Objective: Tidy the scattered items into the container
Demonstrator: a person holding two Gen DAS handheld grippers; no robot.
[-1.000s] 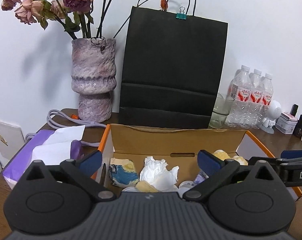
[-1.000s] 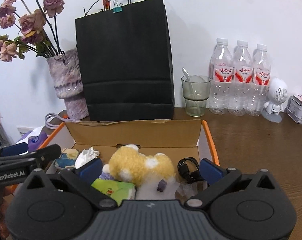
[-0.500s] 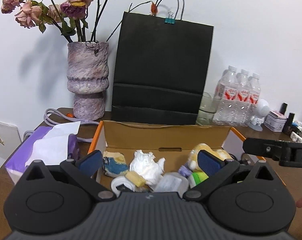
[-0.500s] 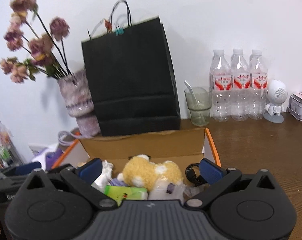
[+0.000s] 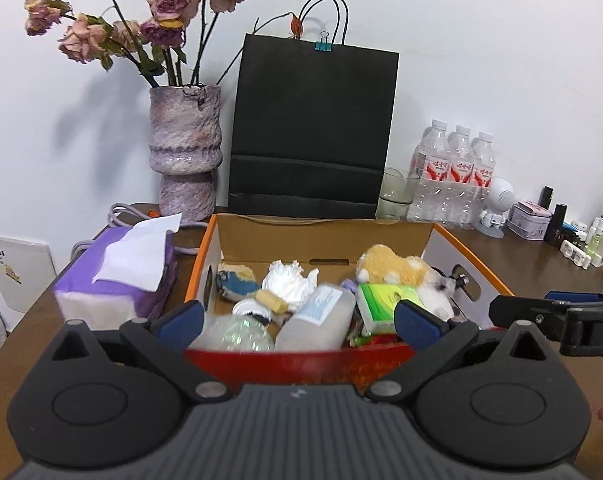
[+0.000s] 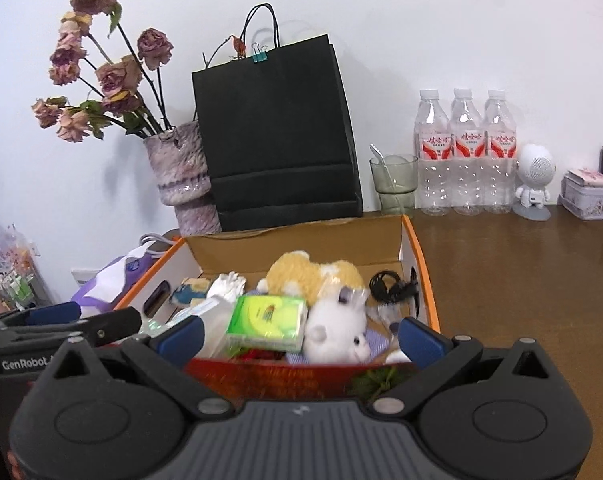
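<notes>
An orange-edged cardboard box point(image 5: 325, 236) point(image 6: 417, 252) sits on the brown table, filled with several items: a yellow plush toy point(image 5: 389, 266) point(image 6: 313, 276), a white plush point(image 6: 337, 332), a green tissue pack point(image 5: 381, 304) point(image 6: 267, 320), crumpled white tissue point(image 5: 289, 284), a clear bottle point(image 5: 321, 322) and a black cable point(image 6: 391, 286). My left gripper point(image 5: 297, 320) is open in front of the box's near red wall, holding nothing. My right gripper point(image 6: 299, 338) is open too, near the same wall, and empty. Each gripper shows at the edge of the other's view.
A purple tissue box point(image 5: 117, 276) stands left of the box. Behind it are a vase of dried roses point(image 5: 185, 152), a black paper bag point(image 5: 309, 128), a glass point(image 6: 393, 184), three water bottles point(image 6: 465, 156), a white figurine point(image 6: 535, 180) and a small tin point(image 6: 587, 194). Bare table point(image 6: 521, 280) lies to the right.
Both grippers have drawn back and risen from over the box. The box's near red wall and more of its contents now show.
</notes>
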